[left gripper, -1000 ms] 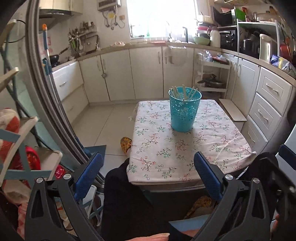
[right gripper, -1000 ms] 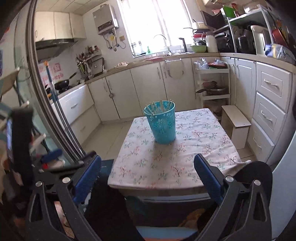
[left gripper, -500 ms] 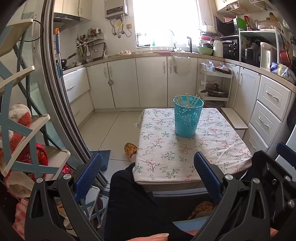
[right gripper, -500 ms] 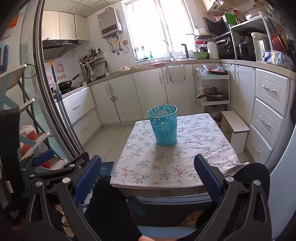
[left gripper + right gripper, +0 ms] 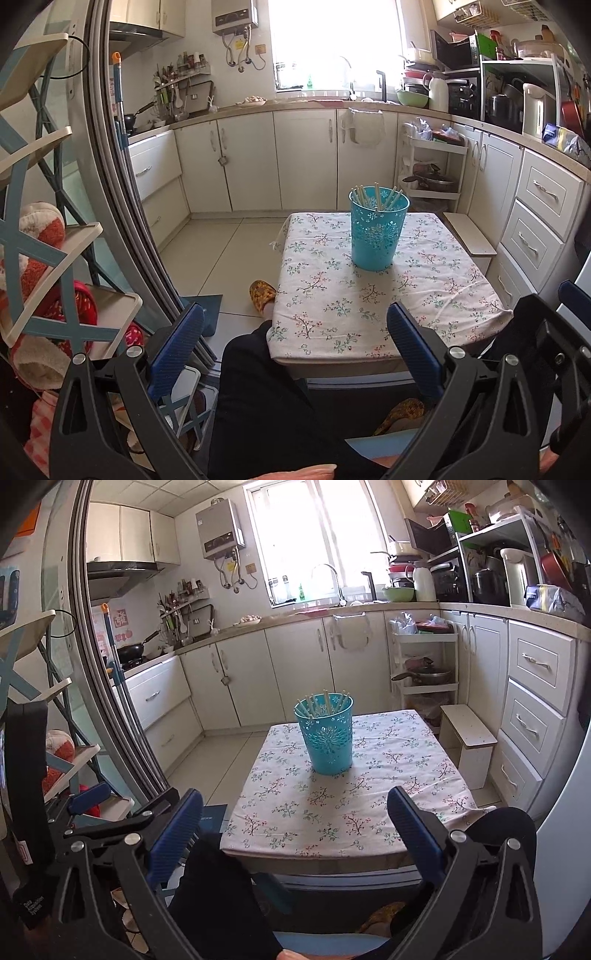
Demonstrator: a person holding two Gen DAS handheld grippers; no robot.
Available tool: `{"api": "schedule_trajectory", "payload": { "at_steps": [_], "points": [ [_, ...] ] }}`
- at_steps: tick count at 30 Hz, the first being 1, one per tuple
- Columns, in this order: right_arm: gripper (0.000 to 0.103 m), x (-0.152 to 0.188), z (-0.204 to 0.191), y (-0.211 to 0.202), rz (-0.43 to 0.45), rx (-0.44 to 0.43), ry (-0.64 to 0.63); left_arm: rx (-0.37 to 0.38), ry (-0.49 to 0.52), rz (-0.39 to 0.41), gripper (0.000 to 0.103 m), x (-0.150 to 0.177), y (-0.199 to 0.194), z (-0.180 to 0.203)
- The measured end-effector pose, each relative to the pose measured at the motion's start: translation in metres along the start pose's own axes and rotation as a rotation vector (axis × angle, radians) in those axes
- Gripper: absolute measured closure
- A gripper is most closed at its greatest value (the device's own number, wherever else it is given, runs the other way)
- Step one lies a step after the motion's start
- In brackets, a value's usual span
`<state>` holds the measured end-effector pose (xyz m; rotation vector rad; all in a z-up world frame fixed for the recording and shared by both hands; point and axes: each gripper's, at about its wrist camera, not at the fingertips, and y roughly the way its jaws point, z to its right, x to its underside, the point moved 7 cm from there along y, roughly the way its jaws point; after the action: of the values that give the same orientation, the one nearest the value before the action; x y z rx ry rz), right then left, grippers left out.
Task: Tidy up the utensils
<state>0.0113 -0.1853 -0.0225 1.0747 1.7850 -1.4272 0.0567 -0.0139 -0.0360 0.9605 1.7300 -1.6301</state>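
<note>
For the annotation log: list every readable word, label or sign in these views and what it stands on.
"Data Acquisition System": white print on the black strap at lower left, right wrist view.
Red paper signs on the wall by the stove: too blurred to read.
Water heater label: too small to read.

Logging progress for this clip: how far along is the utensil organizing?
Looks finished or nearly so: the chopsticks stand bunched in the teal cup on the floral tablecloth, with no loose utensils visible on it. Nothing is in hand; the left claw and right claw are open, short of the table. Nothing visibly remains.
</note>
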Motion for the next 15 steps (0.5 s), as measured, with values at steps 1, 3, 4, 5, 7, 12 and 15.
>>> {"api": "schedule_trajectory", "payload": {
  "at_steps": [1, 3, 4, 5, 7, 12, 15],
  "points": [
    [0.007, -0.0005, -0.001, 0.0002, 0.0, 0.001, 0.0, 0.0, 0.0, -0.002, 0.008, 0.0002, 0.0003, 0.0],
    [0.007, -0.0002, -0.001, 0.0001, -0.001, 0.001, 0.0, 0.0, 0.001, -0.002, 0.008, 0.0004, 0.0007, -0.0007],
    [0.007, 0.0, -0.0011, 0.0002, -0.002, 0.001, 0.0, -0.001, 0.001, -0.002, 0.008, 0.0004, 0.0008, -0.001],
    [0.007, 0.0002, -0.0013, 0.0002, -0.003, 0.001, -0.001, -0.001, 0.002, -0.001, 0.008, 0.0005, 0.0009, -0.001],
    [0.007, 0.0003, -0.0024, 0.0009, -0.005, 0.002, -0.001, -0.001, 0.002, -0.003, 0.008, 0.0006, 0.0016, -0.0013],
    [0.007, 0.0006, -0.0045, 0.0015, -0.006, 0.004, -0.004, -0.001, 0.001, -0.004, 0.008, 0.0007, 0.0017, -0.002],
    [0.007, 0.0004, -0.0048, 0.0019, -0.007, 0.004, -0.006, -0.001, 0.001, -0.005, 0.008, 0.0009, 0.0019, -0.0023]
  ]
}}
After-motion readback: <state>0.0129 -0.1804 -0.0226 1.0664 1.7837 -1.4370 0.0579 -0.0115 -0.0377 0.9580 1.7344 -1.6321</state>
